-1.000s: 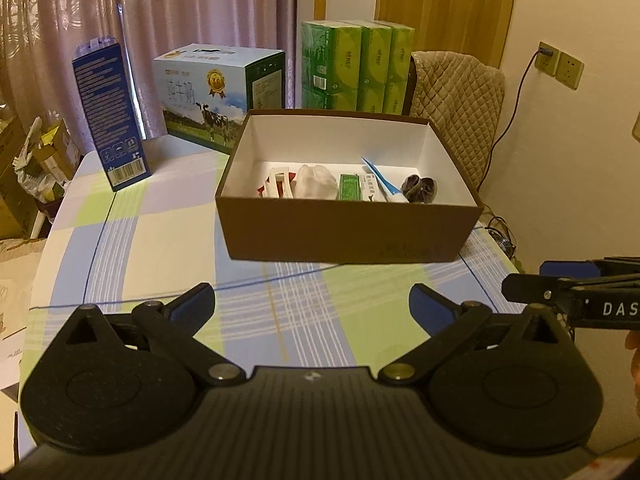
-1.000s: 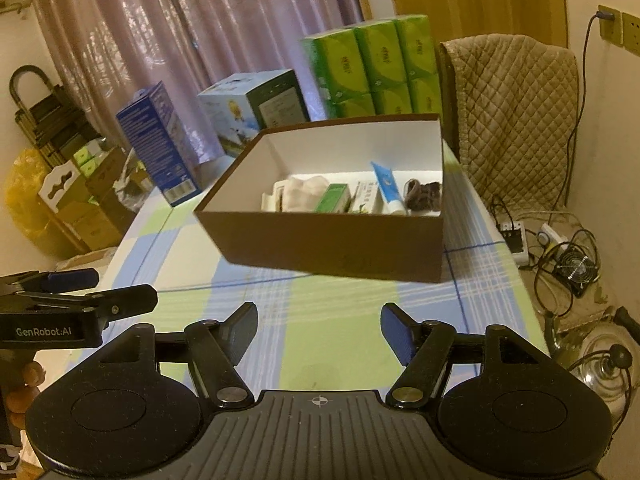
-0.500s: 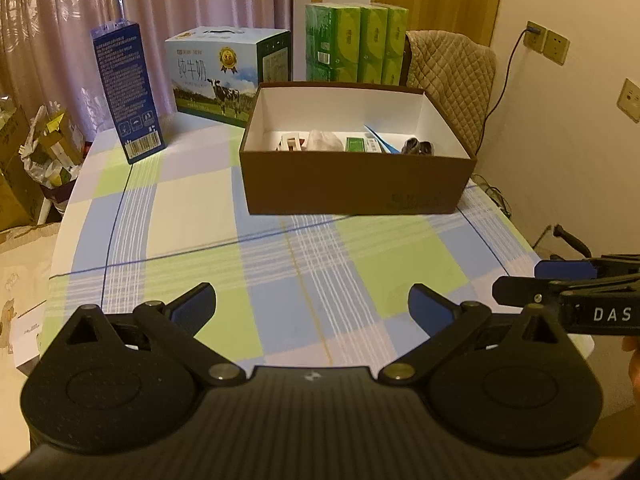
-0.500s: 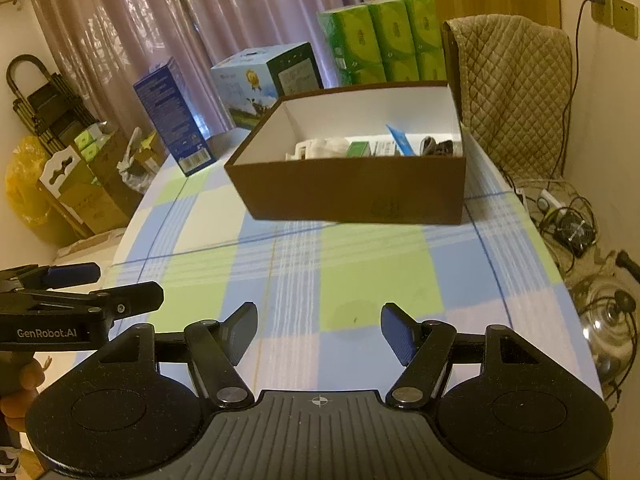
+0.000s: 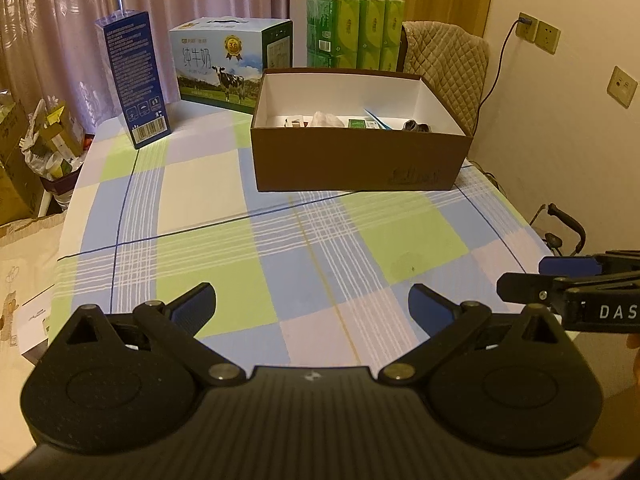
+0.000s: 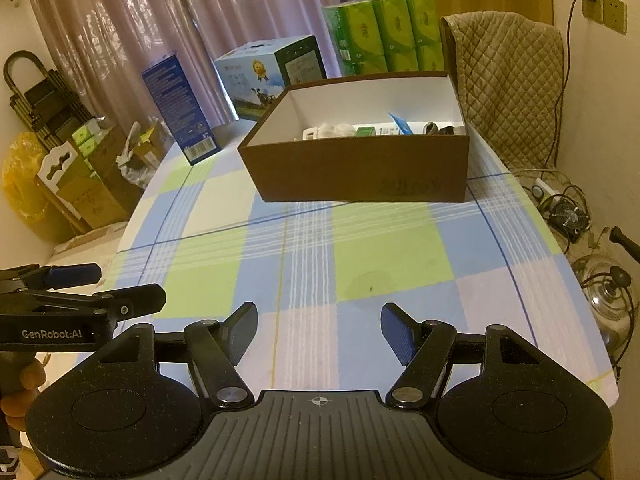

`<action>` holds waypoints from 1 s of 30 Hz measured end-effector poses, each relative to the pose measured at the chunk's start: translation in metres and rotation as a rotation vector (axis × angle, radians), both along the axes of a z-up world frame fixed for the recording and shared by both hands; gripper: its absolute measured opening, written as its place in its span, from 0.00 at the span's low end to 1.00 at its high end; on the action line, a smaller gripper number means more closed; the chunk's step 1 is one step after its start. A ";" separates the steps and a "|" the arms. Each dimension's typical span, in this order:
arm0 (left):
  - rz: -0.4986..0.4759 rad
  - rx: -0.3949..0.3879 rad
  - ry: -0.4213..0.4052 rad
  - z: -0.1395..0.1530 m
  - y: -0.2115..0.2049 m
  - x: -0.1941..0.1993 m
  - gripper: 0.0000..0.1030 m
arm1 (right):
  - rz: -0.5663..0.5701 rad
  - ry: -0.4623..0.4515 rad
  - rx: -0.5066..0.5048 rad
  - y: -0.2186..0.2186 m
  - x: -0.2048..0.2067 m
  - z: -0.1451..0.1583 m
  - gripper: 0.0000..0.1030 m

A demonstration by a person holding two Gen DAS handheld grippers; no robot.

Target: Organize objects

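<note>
both the left gripper (image 5: 312, 300) and right gripper (image 6: 319, 328) hang wide and empty over the near checked tablecloth (image 5: 240, 240), well apart from the brown box (image 5: 360, 168), which already holds the small items, likely since sorting looks finished

Far ahead of the jaws, a tall dark-blue carton (image 5: 134, 78) stands left, a cow-printed milk box (image 5: 228, 66) and green tissue packs (image 5: 354, 32) behind; a quilted beige chair (image 5: 452, 64) stands right.
</note>
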State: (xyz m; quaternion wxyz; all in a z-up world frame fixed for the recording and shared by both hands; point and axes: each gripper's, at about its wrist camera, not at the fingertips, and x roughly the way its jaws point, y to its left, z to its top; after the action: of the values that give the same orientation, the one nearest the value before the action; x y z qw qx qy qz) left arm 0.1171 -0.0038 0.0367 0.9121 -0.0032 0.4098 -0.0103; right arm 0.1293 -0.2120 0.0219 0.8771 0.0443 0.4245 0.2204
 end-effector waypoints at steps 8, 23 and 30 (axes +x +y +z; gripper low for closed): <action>-0.004 -0.001 -0.001 -0.001 0.003 -0.006 0.99 | -0.004 -0.001 -0.003 0.004 -0.007 0.000 0.64; -0.009 -0.007 0.011 -0.004 0.001 -0.003 0.99 | -0.009 0.009 -0.010 0.007 -0.007 -0.004 0.64; -0.011 -0.008 0.013 -0.006 -0.001 0.004 0.99 | -0.012 0.016 -0.012 0.002 0.002 -0.005 0.64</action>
State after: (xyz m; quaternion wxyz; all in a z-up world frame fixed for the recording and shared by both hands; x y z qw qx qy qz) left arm 0.1212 -0.0051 0.0308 0.9094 -0.0049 0.4157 -0.0169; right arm 0.1310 -0.2095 0.0166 0.8753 0.0432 0.4324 0.2124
